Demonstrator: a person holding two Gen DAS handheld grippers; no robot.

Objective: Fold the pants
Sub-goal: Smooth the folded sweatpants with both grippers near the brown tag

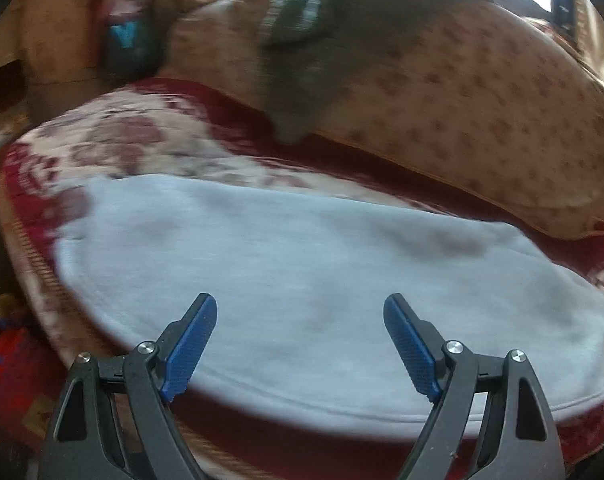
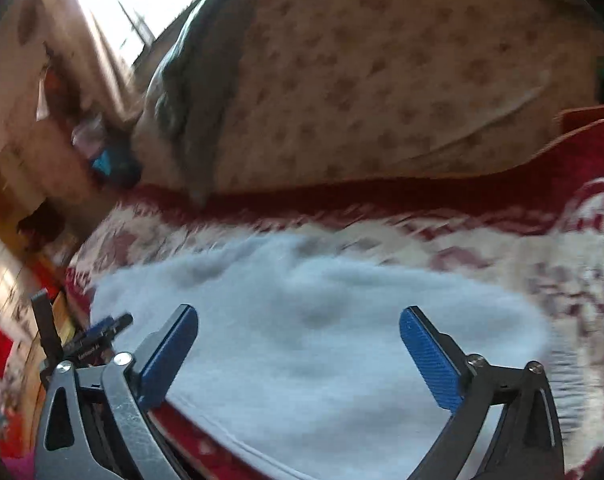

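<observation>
The light grey-blue pants lie flat on a red and cream patterned blanket. My left gripper is open and empty, its blue pads just above the near edge of the pants. In the right wrist view the same pants fill the foreground. My right gripper is open and empty over them. The left gripper shows at the left edge of the right wrist view, beside the end of the pants.
A large tan patterned cushion lies behind the pants, with a dark grey garment draped over it. The cushion also shows in the right wrist view. A dark object with a blue mark stands at the back left. The blanket's edge drops off at the left.
</observation>
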